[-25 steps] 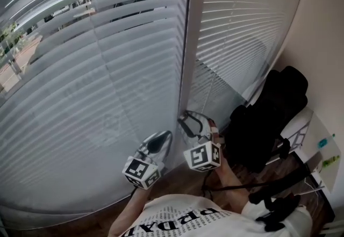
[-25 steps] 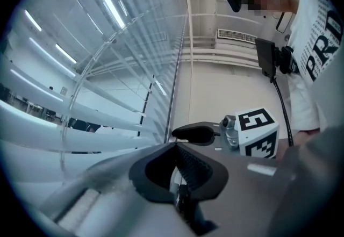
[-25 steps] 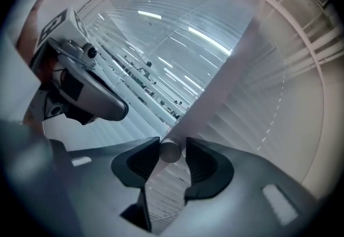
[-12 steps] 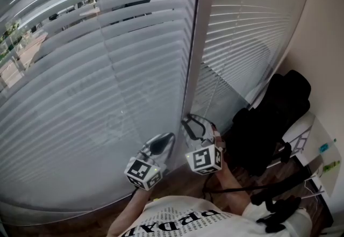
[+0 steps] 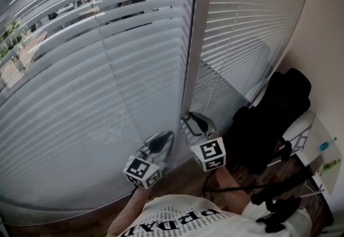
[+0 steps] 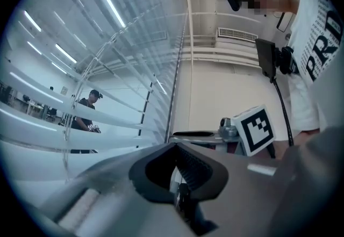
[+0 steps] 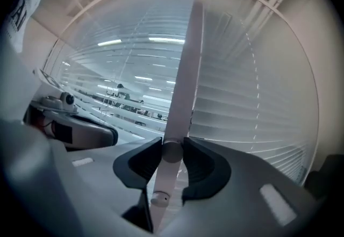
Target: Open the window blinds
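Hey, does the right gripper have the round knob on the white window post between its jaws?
Yes, the right gripper clamps the round knob from both sides.

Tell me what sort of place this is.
Most likely an office or a similar workplace, seen from beside a glass wall. Slatted blinds cover the glass. Through them show rows of ceiling strip lights and a person standing in a large open room. An air vent sits high on the wall.

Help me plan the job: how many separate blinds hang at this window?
2. A wide blind hangs left of the vertical frame post, and a narrower blind hangs right of it. More may hang beyond the picture's edges.
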A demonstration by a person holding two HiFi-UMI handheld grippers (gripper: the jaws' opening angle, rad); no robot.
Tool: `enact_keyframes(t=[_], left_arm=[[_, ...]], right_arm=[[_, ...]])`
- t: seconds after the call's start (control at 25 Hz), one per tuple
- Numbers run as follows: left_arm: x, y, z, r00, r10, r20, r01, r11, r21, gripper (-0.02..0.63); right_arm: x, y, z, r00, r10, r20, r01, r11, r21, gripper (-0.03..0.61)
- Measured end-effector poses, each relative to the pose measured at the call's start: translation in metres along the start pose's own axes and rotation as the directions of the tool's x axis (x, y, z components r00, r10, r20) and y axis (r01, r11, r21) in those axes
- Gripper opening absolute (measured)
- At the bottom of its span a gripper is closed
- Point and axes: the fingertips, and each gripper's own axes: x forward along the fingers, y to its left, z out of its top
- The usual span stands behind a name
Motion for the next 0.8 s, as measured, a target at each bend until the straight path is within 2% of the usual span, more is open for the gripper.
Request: enact_keyframes(t=[0.28,0.56,0.68,0.8], left_arm=[[0.0007,0.0004,0.0005,1.0,0.0,0.001,0.0,1.0,-0.001,-0.008],[0.0015,-0.0004,0.0005,1.0,-0.001,0.001,0.001,1.0,-0.002,-0.008],[0.0028,-0.0021,-0.0002,1.0,-0.005,0.002,0.005,1.0,-0.003,-0.008],[0.0033,-0.0026,-0.0001,1.0,-0.007,0.002,0.007,1.0,-0.002,-0.008]], right_arm=[[0.0013,-0.0045,-0.0002,1.0,0.014,0.017,-0.016,0.988,0.155,0.133],[0.0029,-0.0054,-0.0003,1.0,0.013,0.023,-0.017,0.983,0.18,0.133],[0.0026,-0.0045,-0.0007,1.0,0.009,0.021,-0.012,0.992,0.122,0.135],[-0.0007,-0.0004,0.0031,1.0,-0.004,0.005,0.004,0.997,-0.076,0.138]])
